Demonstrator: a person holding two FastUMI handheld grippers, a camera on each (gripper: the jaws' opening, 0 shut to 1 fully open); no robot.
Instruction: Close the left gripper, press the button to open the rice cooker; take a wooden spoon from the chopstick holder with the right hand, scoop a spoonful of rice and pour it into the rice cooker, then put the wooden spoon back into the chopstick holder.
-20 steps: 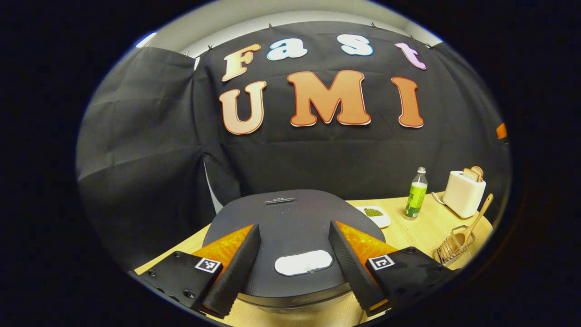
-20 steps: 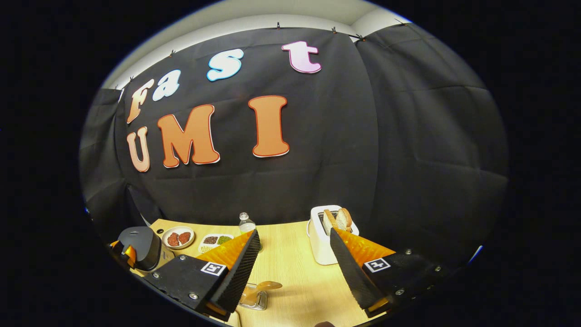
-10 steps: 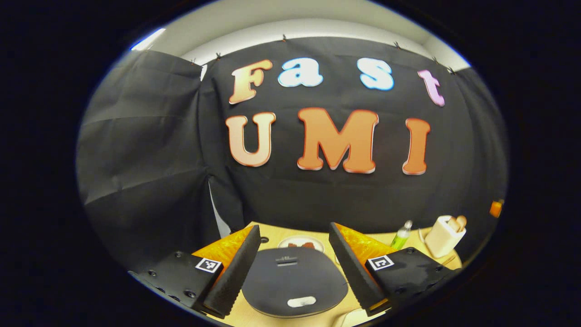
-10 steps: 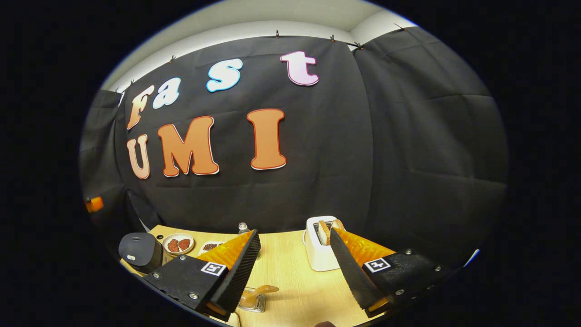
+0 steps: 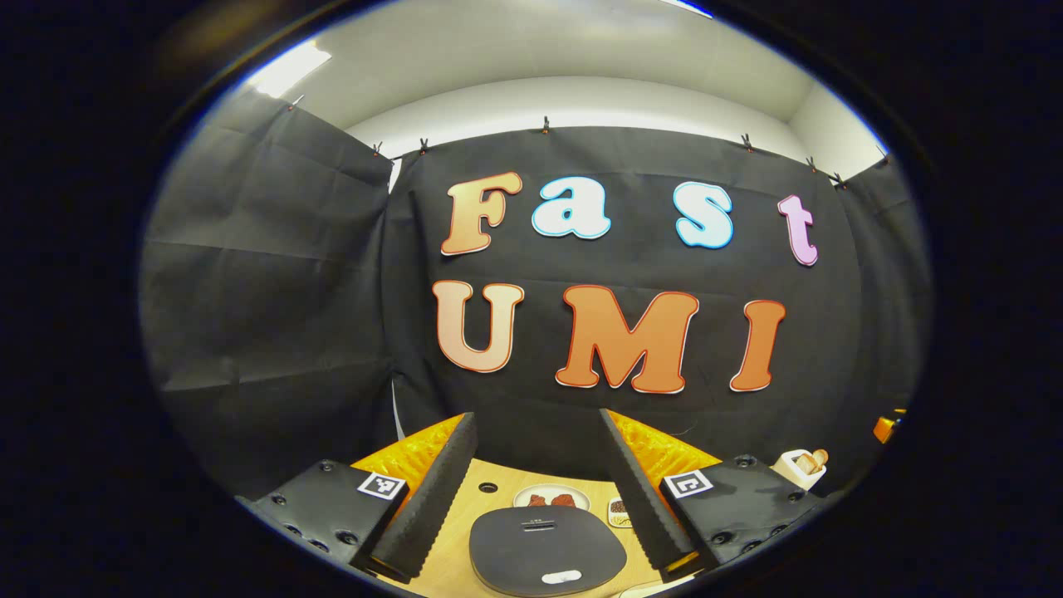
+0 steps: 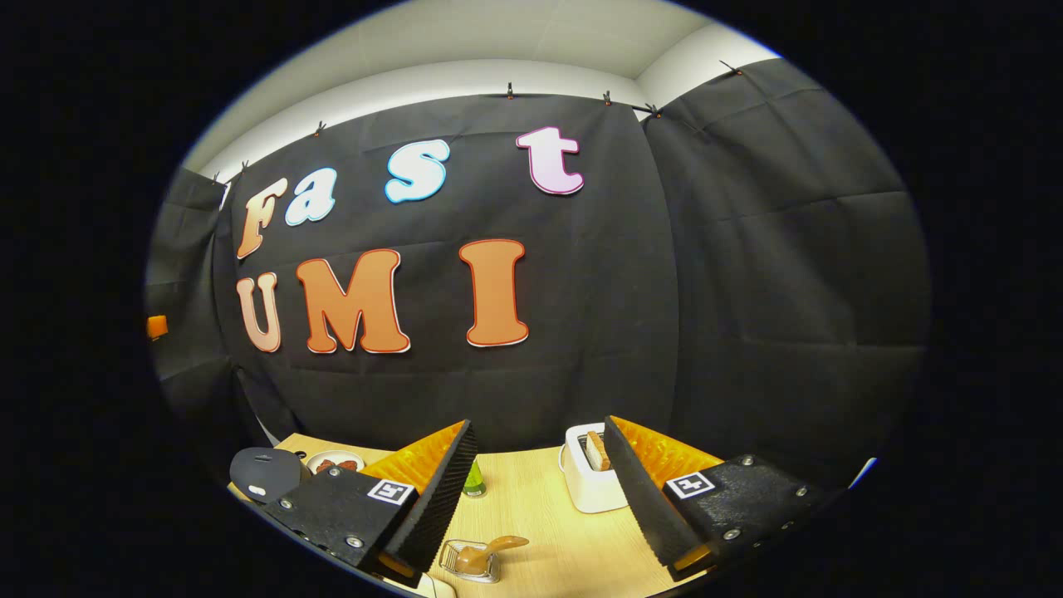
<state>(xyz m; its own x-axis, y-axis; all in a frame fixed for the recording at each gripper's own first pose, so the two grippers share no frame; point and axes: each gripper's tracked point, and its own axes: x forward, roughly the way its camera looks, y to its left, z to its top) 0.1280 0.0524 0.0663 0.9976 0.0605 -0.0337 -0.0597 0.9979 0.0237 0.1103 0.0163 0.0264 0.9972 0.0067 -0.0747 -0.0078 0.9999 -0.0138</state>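
Wooden spoon (image 6: 492, 547) in chopstick holder (image 6: 469, 561) between open right hand-held gripper (image 6: 533, 490) fingers; left (image 5: 531, 490) open.

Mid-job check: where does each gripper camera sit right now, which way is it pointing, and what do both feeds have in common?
Left gripper view: rides the left gripper, above the dark round rice cooker, facing the booth wall; its open fingers show.
Right gripper view: rides the right gripper, above the light wooden table, facing the wall; open fingers frame the white toaster, with the wire chopstick holder below.
Shared: rice cooker, toaster, round plate.
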